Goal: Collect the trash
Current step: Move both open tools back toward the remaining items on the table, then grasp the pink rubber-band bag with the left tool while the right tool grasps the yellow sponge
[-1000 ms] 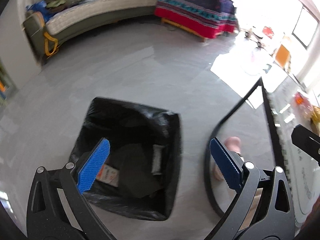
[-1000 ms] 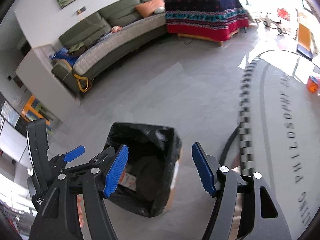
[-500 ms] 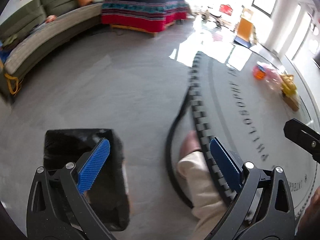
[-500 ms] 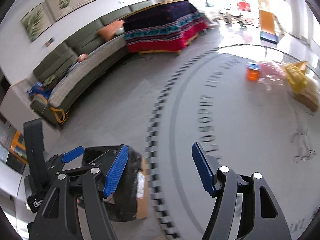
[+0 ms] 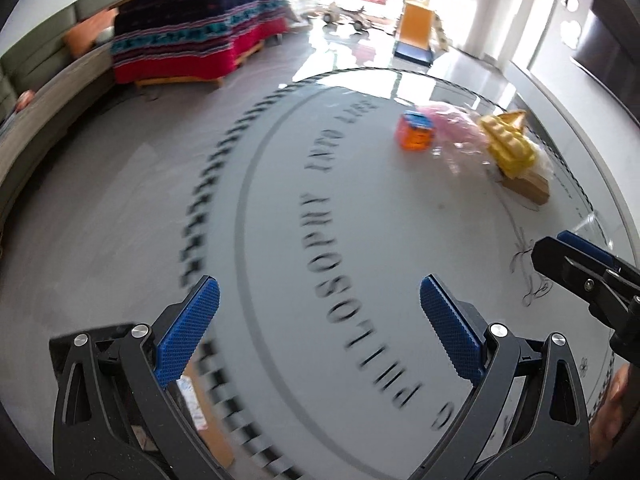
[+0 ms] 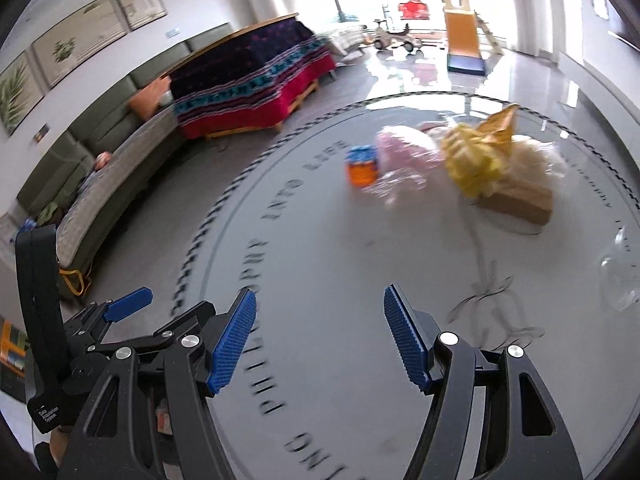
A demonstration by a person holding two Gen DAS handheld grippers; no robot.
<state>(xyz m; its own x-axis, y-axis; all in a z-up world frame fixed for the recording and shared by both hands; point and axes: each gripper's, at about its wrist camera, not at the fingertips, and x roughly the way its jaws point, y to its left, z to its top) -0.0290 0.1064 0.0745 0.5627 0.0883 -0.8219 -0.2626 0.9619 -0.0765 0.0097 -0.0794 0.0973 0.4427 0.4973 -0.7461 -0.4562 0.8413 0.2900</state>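
left gripper (image 5: 320, 322): jaws spread wide, nothing between the blue pads, just bare tabletop under them

right gripper (image 6: 318, 332): same deal, jaws apart and empty, pointing down at the table

round glass table (image 5: 360, 248): big grey top with a checkered rim and blurry lettering, fills the space ahead of both grippers

orange container (image 5: 415, 131): small, blue lid, sits well ahead of the left gripper and a bit to the right; in the right wrist view (image 6: 362, 167) it's ahead and slightly left

pink plastic bag (image 5: 454, 128): crumpled, touching or just beside the container's far right side

yellow wrapper (image 5: 508, 142): bunched up past the pink bag, resting on a brown cardboard box (image 5: 526, 186), far ahead to the right

clear plastic piece (image 6: 620, 280): see-through, near the table's right edge, off to the right gripper's right, too blurry to say more

trash bin (image 5: 100, 338): only a black sliver shows behind the left finger, low left

sofa (image 6: 100, 184): green, along the wall far left
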